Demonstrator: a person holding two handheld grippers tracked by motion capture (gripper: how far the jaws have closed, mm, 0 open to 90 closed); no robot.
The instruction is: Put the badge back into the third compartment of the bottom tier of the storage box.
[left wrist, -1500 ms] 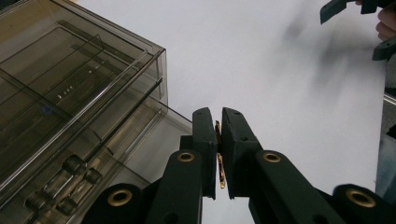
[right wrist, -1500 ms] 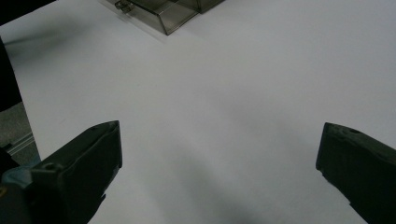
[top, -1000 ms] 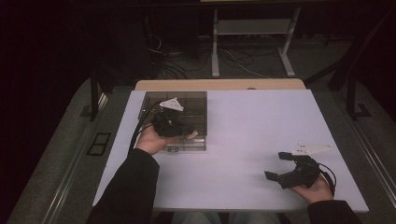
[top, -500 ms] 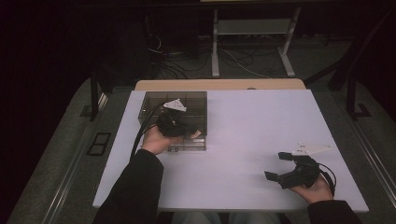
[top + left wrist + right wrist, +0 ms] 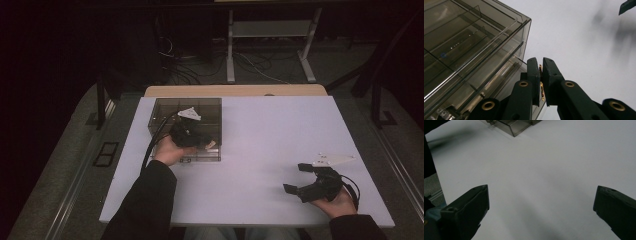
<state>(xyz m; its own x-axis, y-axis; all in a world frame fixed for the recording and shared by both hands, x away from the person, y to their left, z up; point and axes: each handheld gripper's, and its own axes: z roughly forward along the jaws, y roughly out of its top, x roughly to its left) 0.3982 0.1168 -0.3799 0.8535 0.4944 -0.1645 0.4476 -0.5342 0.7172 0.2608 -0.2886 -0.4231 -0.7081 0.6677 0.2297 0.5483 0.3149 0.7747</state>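
The left gripper (image 5: 541, 75), jaws clenched on a thin brass-coloured piece (image 5: 541, 86) I cannot identify, sits at the near right corner of the smoky transparent plastic box (image 5: 186, 127) at ten o'clock on the white table (image 5: 270, 135). A tug could drag the light box. The right gripper (image 5: 305, 181) rests released at four o'clock. No legible writing.
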